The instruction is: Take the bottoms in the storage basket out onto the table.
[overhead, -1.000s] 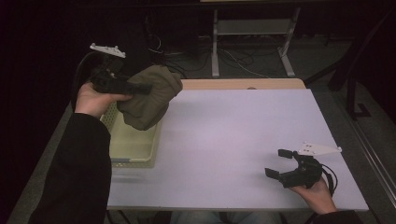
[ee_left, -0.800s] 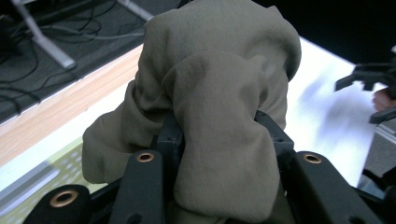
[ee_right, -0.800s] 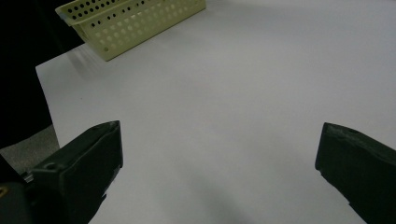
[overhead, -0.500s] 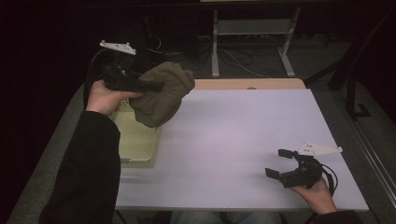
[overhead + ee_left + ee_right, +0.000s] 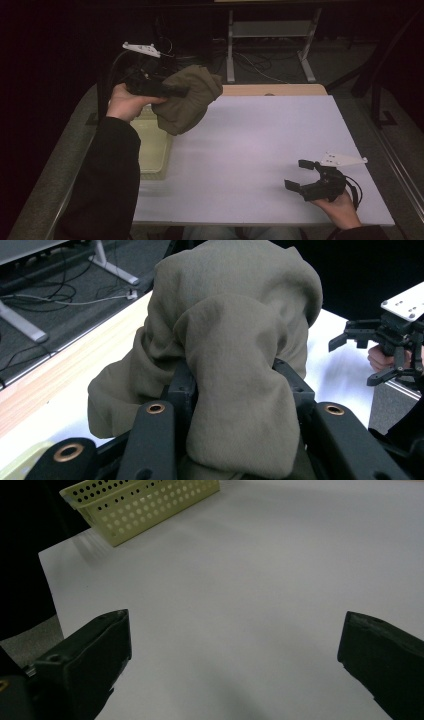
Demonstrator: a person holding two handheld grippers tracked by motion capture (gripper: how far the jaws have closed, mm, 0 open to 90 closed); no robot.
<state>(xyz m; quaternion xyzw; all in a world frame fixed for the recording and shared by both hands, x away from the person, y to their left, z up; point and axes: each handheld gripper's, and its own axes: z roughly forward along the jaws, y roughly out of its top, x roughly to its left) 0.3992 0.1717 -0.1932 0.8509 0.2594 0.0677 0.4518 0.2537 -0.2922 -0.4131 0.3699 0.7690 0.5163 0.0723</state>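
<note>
Hanging in the air, bunched up: soft olive-green cloth (image 5: 187, 97), held above the far left part of the table, over the far end of the pale yellow plastic basket with round holes in its sides (image 5: 150, 150). Clamped tight in the left gripper (image 5: 165, 91), folds spilling over both black jaws in the left gripper view (image 5: 235, 355). Not touching the table.

Just under and toward the near side, the basket, sitting flat on the table's left edge, its holed wall also seen far off in the right gripper view (image 5: 145, 505).

Well apart, at the near right corner, the right gripper (image 5: 301, 175), held low over the table in a hand (image 5: 342, 207), jaws spread wide with nothing between them.

Underneath it all, a smooth, flat white table top (image 5: 260, 150), with a light wooden strip (image 5: 275, 90) along the far edge.

Around the table, grey carpet floor (image 5: 65, 165). Beyond it, a dark room, white metal legs of another stand (image 5: 230, 45), and loose cables on the floor (image 5: 260, 67).
</note>
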